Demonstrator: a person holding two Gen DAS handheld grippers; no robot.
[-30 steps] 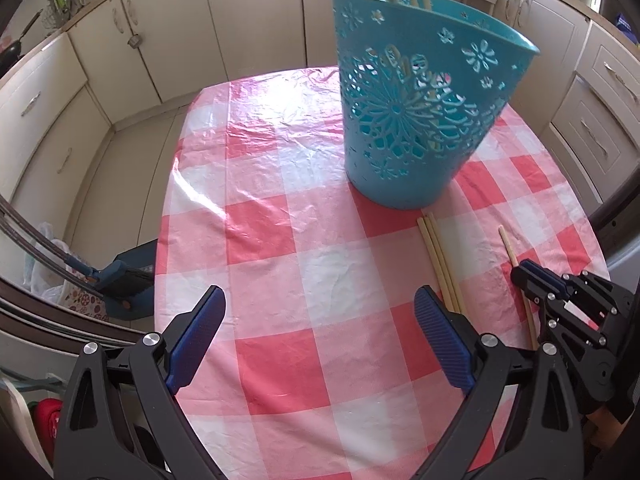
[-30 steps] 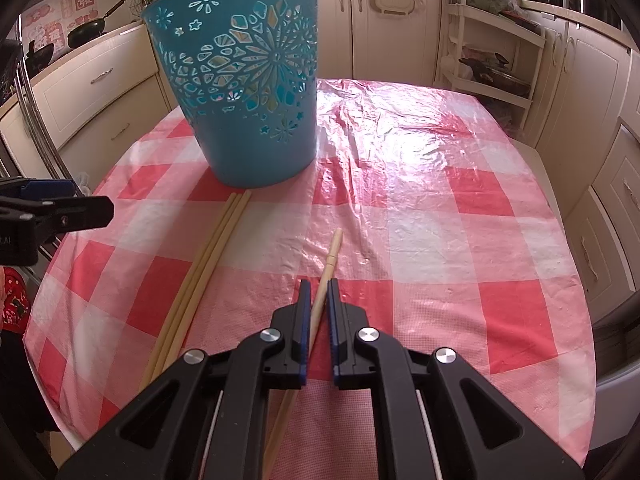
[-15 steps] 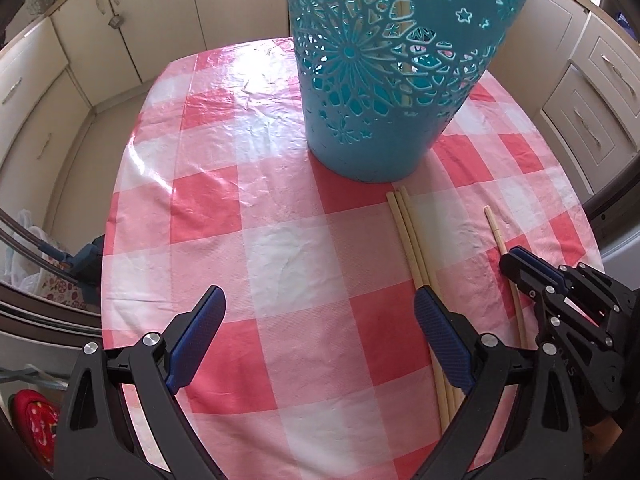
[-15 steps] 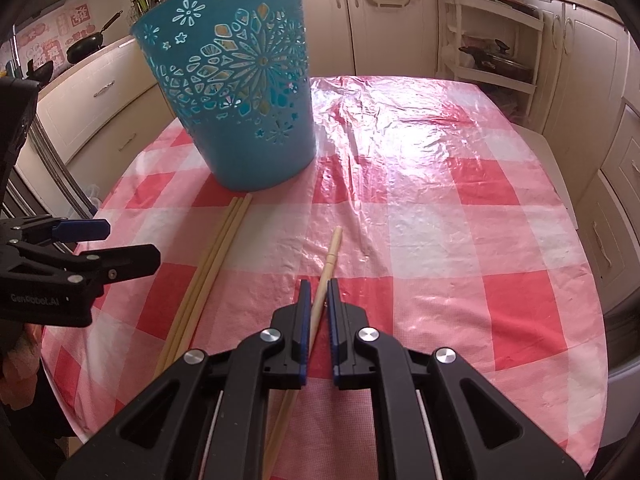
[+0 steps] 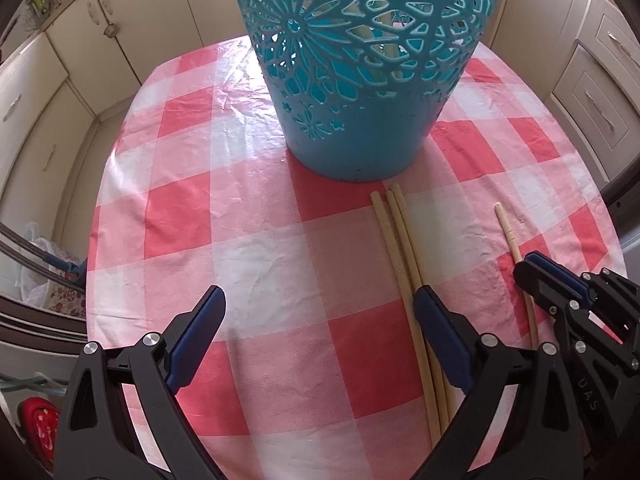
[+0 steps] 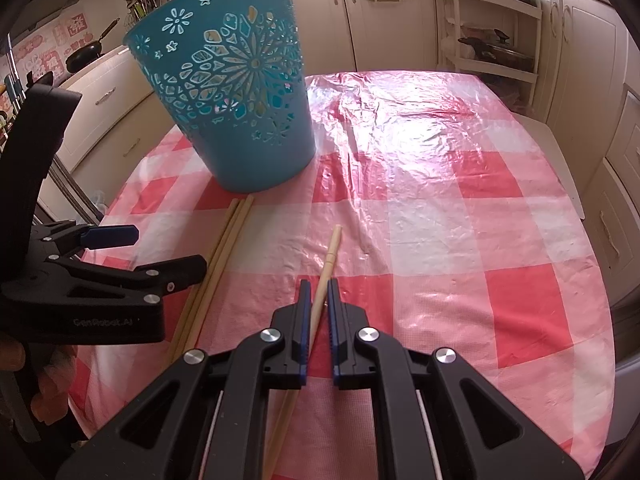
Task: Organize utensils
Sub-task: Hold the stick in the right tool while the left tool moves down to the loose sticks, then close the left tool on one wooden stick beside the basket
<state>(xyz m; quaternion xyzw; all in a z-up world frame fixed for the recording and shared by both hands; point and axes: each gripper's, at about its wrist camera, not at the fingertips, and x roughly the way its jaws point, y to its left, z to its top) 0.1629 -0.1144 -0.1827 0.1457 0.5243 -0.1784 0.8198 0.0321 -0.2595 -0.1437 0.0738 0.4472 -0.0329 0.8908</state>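
Left gripper (image 5: 320, 312) has dropped closer to the table and slid in toward the teal basket (image 5: 360, 80)
Its jaws are spread wide with nothing between them, hovering right by three loose chopsticks (image 5: 404, 264) on the checked tablecloth (image 5: 256, 248); right gripper (image 6: 317, 300) is pinched tight on a single chopstick (image 6: 331, 252) lying near the basket

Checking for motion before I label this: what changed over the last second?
The left gripper, jaws open and empty, came down and forward toward the three loose chopsticks by the blue basket. The right gripper stayed shut on the single chopstick; basket and chopsticks did not move.
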